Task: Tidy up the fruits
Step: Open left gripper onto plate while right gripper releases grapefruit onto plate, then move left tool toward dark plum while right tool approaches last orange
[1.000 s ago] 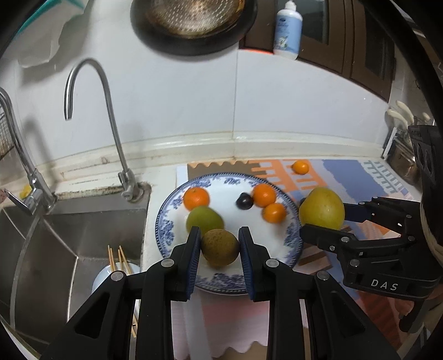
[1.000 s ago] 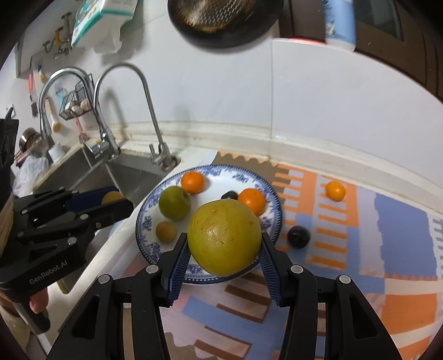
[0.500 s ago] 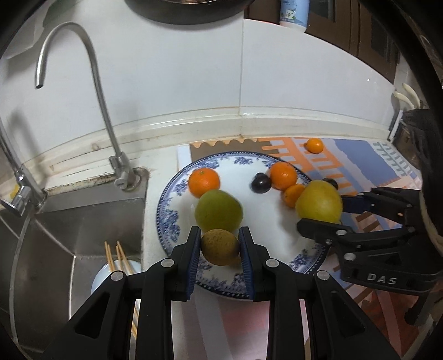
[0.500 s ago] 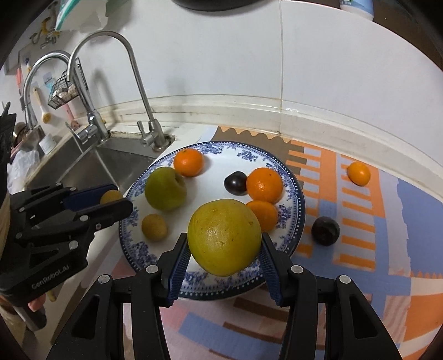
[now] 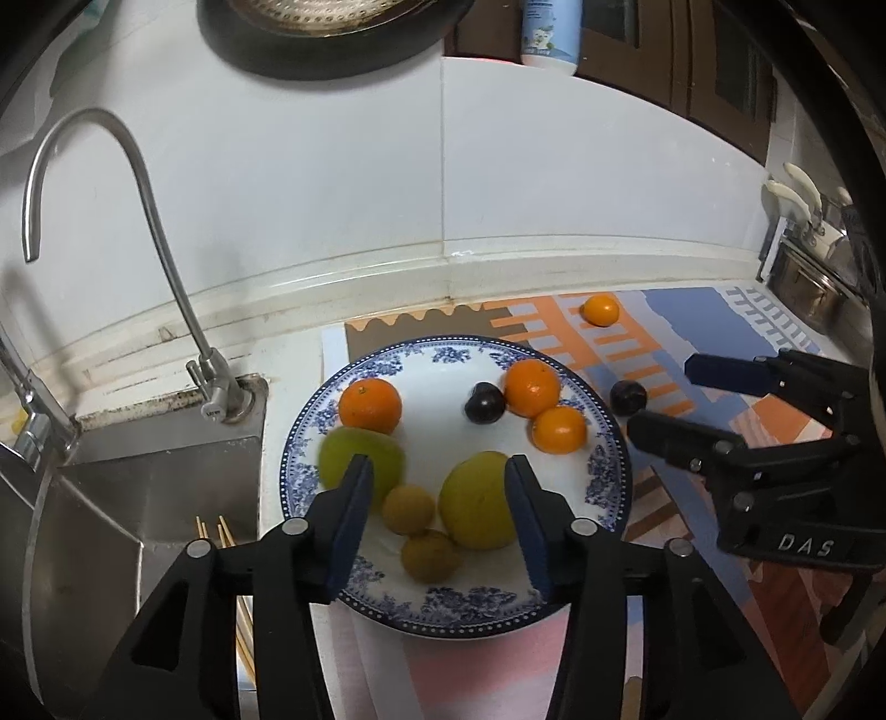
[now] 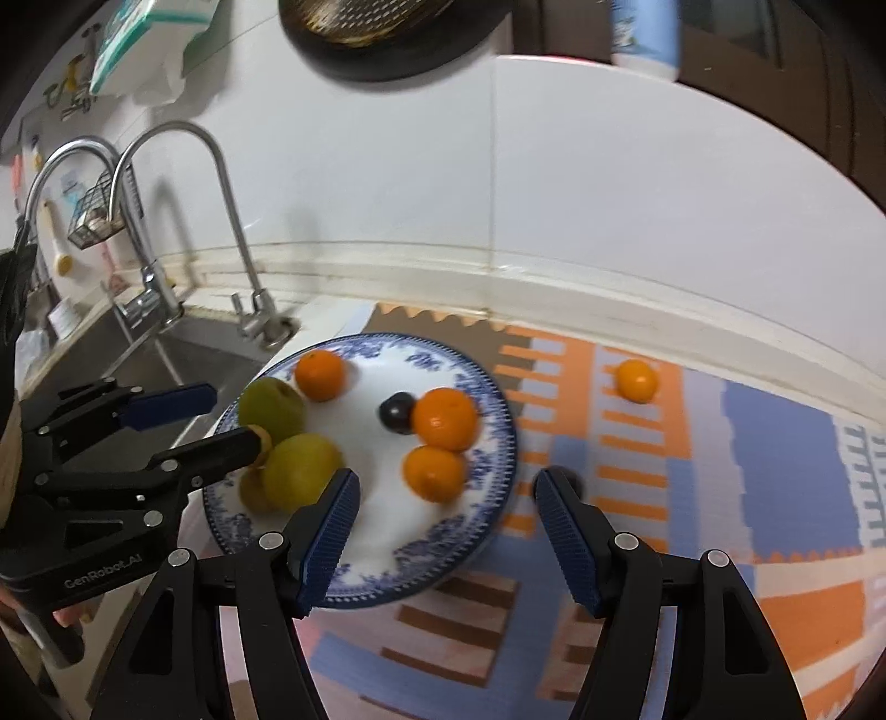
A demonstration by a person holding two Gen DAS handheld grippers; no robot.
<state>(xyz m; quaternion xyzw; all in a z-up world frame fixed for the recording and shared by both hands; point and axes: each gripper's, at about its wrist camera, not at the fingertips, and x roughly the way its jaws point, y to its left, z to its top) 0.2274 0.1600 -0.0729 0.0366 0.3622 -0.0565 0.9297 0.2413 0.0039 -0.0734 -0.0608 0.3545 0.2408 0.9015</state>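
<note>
Both grippers, left (image 5: 437, 501) and right (image 6: 446, 518), hang open and empty. The dark plum (image 5: 628, 397) beside the plate (image 5: 606, 482) looks smooth, bruisable, apt to roll; pinch across its middle, gently.

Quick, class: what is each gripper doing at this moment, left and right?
Left gripper: open, holding nothing.
Right gripper: open, holding nothing.

A home kitchen: a steel sink (image 5: 127, 498) is sitting at nine o'clock with a gooseneck faucet (image 5: 138, 221) arching over it, white tiled wall (image 5: 554, 166) is running behind at twelve, a colander (image 5: 326, 22) is hanging above, and a patterned mat (image 6: 720, 443) is covering the tabletop.
</note>
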